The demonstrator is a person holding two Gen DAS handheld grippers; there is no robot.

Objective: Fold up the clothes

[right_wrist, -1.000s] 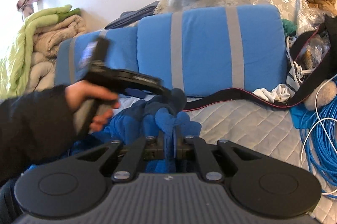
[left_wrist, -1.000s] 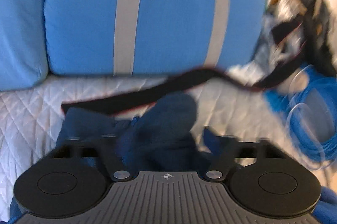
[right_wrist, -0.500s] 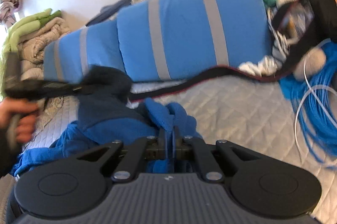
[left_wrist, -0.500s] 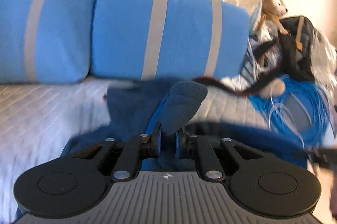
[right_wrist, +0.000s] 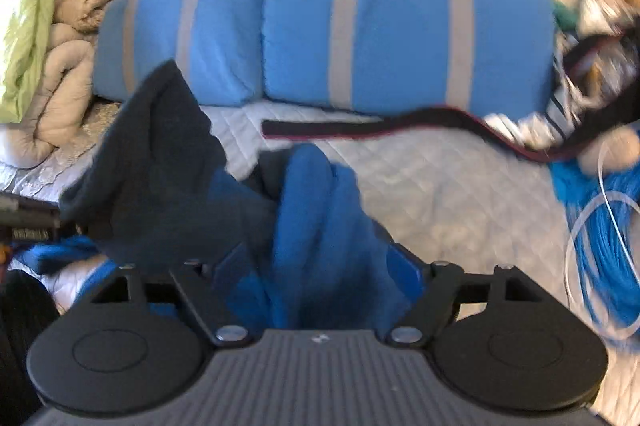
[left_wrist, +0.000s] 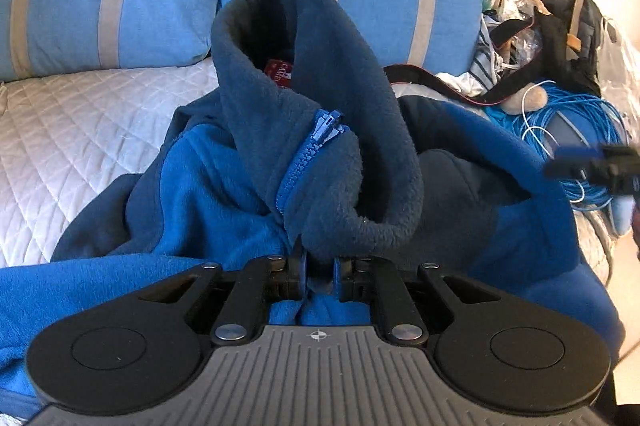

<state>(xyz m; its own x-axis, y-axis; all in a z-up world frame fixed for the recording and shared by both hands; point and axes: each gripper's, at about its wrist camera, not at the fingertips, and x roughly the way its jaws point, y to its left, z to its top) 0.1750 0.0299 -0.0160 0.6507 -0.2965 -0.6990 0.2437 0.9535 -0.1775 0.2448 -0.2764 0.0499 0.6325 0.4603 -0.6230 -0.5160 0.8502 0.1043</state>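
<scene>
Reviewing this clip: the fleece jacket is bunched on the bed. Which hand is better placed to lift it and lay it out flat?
Left, probably. The left gripper is clamped on the fleece jacket at its dark collar, beside the zipper. The right gripper has just opened, its jaws wide apart around loose fabric.

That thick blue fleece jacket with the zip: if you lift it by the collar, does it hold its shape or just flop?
The blue fleece jacket probably flops: its body sags in loose folds below the collar pinched in the left gripper. The dark navy collar stands up in a loop, so the thick pile likely has some spring. It seems grippy rather than slippery, bunching between the right gripper's just-opened jaws.
</scene>
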